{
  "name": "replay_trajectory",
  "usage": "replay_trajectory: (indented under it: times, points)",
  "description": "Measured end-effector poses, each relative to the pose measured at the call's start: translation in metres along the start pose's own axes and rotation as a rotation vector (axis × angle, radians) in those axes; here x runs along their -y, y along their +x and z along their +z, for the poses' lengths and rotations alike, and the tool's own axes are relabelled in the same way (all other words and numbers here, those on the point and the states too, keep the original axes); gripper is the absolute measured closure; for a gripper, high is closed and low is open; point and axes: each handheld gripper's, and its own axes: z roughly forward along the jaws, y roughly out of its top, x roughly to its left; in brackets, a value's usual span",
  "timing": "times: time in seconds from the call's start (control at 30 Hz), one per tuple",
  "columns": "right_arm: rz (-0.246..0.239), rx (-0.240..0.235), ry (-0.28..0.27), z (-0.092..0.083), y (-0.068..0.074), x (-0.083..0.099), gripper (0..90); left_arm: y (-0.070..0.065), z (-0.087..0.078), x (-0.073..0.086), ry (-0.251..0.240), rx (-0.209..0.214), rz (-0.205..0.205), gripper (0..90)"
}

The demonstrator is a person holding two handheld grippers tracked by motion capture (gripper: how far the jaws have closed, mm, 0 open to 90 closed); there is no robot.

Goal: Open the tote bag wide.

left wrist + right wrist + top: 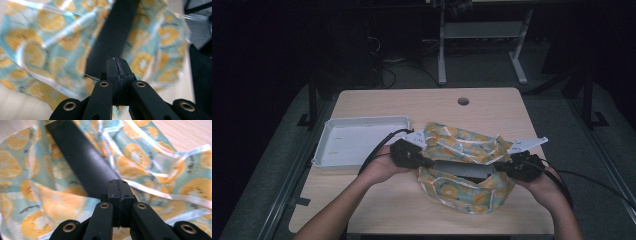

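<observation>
From above we see a white tray [357,140] at centre left of the wooden bench [427,105], beside the fruit-print bag [464,172] lying at lower centre; dark floor and metal desk legs [442,55] fill the top. Both gripper views add close detail: the left gripper [117,67] and right gripper [118,188] each have jaws pressed together, pinching the bag's edge beside its black band [82,162]. Our hands [382,167] hold them from opposite sides.

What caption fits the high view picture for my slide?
Two hands pinch a fruit-print cloth bag with the left tool and right tool, beside a white tray.
</observation>
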Motion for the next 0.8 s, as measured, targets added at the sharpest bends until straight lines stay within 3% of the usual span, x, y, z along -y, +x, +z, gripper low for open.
replay_trajectory:
  times: [0.1,0.23,0.5,0.63,0.67,0.8]
  points:
    - [-0.018,-0.022,0.001,0.002,0.009,0.002,89.4,0.005,0.007,-0.004,-0.007,-0.033,-0.006,89.8]
    - [-0.033,-0.045,0.054,0.007,0.019,0.012,89.4,0.012,0.017,-0.006,0.007,-0.062,-0.023,89.5]
    - [-0.034,-0.077,0.129,0.015,0.025,0.030,89.3,0.012,0.028,0.004,0.053,-0.103,-0.042,87.3]
    - [-0.033,-0.074,0.162,0.023,0.026,0.034,89.3,0.009,0.031,0.012,0.096,-0.118,-0.044,86.9]
    - [-0.035,-0.076,0.169,0.025,0.026,0.035,89.3,0.009,0.030,0.015,0.136,-0.117,-0.026,87.0]
    - [-0.039,-0.076,0.200,0.031,0.025,0.038,89.4,0.010,0.034,0.021,0.184,-0.125,-0.043,87.6]
